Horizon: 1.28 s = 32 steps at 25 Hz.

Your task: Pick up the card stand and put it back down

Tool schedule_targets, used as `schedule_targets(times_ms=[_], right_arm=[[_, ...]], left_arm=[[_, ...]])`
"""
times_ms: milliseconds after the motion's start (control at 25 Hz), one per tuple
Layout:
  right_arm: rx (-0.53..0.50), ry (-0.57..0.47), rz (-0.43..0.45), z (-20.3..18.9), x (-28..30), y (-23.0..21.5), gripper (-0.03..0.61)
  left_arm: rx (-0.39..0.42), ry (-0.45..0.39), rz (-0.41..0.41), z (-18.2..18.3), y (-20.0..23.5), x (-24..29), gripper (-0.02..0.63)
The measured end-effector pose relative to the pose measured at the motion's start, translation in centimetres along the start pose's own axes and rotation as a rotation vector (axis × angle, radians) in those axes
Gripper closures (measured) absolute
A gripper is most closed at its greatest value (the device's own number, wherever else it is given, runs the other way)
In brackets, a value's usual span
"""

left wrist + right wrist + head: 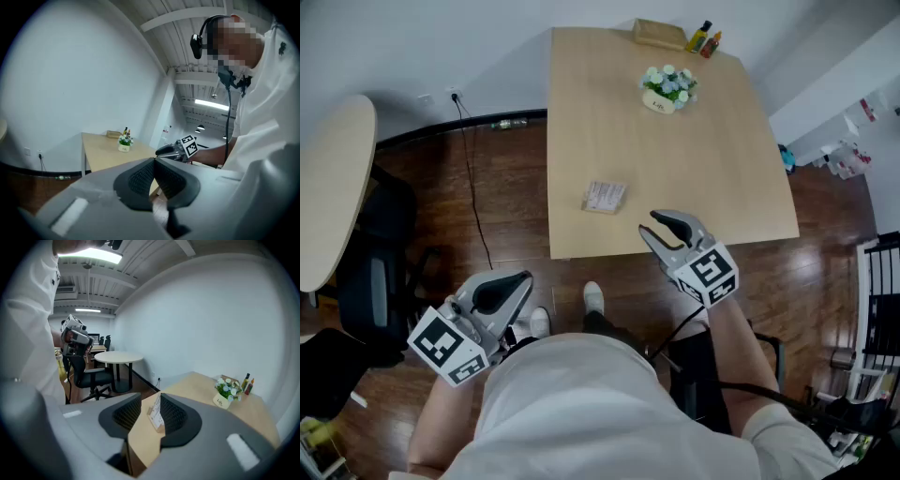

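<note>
Spreading wide and pale, the table (pixel 675 169) is mostly bare, so clutter is no threat; its near edge is, since the work lies close to it. The right gripper (pixel 649 224) hangs over that near edge, tilted somewhat down at the top, its jaws well apart and nothing in them. The left gripper (pixel 523 286) is off the table, beyond the near edge, with its jaws pressed together and empty; it seems to have no part here. The flower pot (pixel 667 90) stands well apart toward the far edge, out of harm's way. The card stand (pixel 605 196) sits close to the near edge, toward the near left corner, near the right gripper but not touching it. In the right gripper view the card stand (pixel 155 417) lines up with the gap between the open jaws, beyond them. It looks light and thin, so a jaw arriving off-centre would likely topple it or skid it over the edge. A pinch on the card alone might bend it or pull it from its base, and too high a release could leave it lying flat
</note>
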State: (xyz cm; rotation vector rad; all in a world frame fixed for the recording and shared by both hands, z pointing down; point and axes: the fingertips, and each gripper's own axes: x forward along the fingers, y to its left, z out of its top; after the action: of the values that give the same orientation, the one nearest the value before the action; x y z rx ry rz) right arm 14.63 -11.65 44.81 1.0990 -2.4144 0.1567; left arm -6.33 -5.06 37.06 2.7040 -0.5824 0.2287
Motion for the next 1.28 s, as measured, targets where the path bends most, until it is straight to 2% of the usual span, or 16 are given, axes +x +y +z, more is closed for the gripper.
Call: schedule_targets(times_ms=[160,280,560,760,960,1160,1280], right_arm=[[-0.033,0.023,0.073,-0.9,3.7,-5.0,0.442],[-0.038,0.052,0.157,-2.5,6.4,-6.7,0.435],[-0.032,0.117,0.341,-5.4,11.7,-7.4,0.426],[-0.025,0.146,0.442,-6.8,13.5,-6.3,0.431],[-0.011,0.142,0.484,-6.9,14.5,-5.8,0.466],[0.003,0.131,0.489,-7.0,14.8,-5.8,0.533],[0.006,0.127,0.502,-6.8,14.8,-5.7,0.546]], left_arm=[[0.006,-0.023,0.023,1.8,0.1,2.9,0.611],[0.004,-0.027,0.068,2.4,0.2,4.5,0.612],[-0.032,-0.046,0.195,2.6,0.7,5.0,0.611],[-0.053,-0.052,0.268,2.3,1.2,4.4,0.612],[-0.075,-0.043,0.319,1.9,2.0,4.1,0.611],[-0.081,-0.036,0.326,2.0,2.4,4.1,0.612],[-0.079,-0.035,0.324,2.2,2.8,4.1,0.612]])
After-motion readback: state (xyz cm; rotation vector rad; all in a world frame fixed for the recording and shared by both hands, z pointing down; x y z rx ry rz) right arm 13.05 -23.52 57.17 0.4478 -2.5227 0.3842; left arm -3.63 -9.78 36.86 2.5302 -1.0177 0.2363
